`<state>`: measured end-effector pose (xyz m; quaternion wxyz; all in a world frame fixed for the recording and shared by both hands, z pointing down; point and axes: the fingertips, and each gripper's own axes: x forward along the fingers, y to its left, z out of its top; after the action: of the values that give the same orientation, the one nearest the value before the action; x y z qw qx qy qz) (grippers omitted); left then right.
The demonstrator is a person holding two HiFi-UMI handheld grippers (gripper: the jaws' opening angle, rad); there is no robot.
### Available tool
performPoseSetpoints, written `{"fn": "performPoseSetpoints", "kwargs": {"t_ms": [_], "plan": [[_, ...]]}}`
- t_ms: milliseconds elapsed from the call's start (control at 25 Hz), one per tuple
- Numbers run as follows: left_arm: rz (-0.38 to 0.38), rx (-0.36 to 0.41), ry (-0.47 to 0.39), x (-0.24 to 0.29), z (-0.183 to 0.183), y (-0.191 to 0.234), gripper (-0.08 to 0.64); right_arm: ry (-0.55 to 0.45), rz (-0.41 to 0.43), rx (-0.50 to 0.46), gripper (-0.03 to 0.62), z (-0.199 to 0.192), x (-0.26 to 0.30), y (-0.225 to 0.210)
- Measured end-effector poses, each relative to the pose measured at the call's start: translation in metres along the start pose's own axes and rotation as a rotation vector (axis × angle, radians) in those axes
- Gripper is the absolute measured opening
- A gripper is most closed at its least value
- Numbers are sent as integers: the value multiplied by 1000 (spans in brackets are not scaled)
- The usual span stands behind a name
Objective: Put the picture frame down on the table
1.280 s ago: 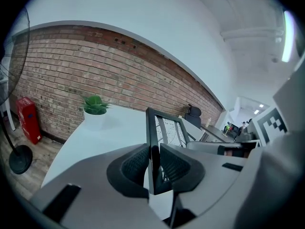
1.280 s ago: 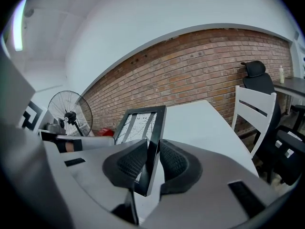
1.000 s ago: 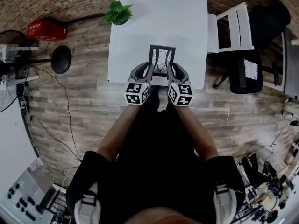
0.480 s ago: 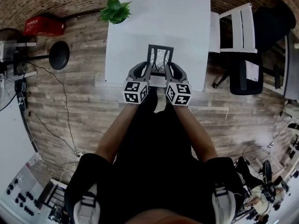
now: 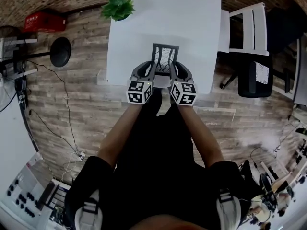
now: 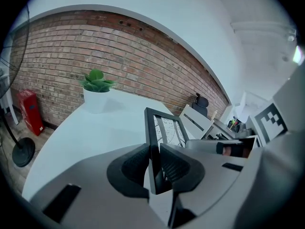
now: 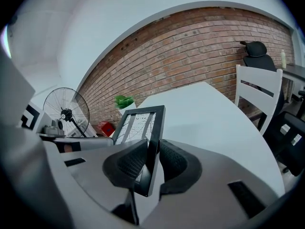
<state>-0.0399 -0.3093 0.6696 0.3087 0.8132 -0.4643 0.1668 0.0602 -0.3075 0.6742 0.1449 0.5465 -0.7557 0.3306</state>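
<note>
A black picture frame with a white leaf-pattern print is held over the near edge of the white table. My left gripper is shut on the frame's left side bar. My right gripper is shut on its right side bar. In both gripper views the frame stands nearly upright between the ribbed pads. Whether its lower edge touches the table is hidden by the grippers.
A potted green plant stands at the table's far left corner. A white chair and a black office chair stand to the right. A fan and a red box are on the floor at left.
Both grippers and the frame keep the same hold. The whole view has shifted slightly, with the table and frame sitting a little higher and further right in the head view.
</note>
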Motion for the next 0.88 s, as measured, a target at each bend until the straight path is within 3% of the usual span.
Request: {"fn": "performPoseSetpoints", "kwargs": {"t_ms": [880], "plan": [[23, -26, 64, 25, -39, 19, 81, 89, -3, 20, 74, -40, 31, -14]]}}
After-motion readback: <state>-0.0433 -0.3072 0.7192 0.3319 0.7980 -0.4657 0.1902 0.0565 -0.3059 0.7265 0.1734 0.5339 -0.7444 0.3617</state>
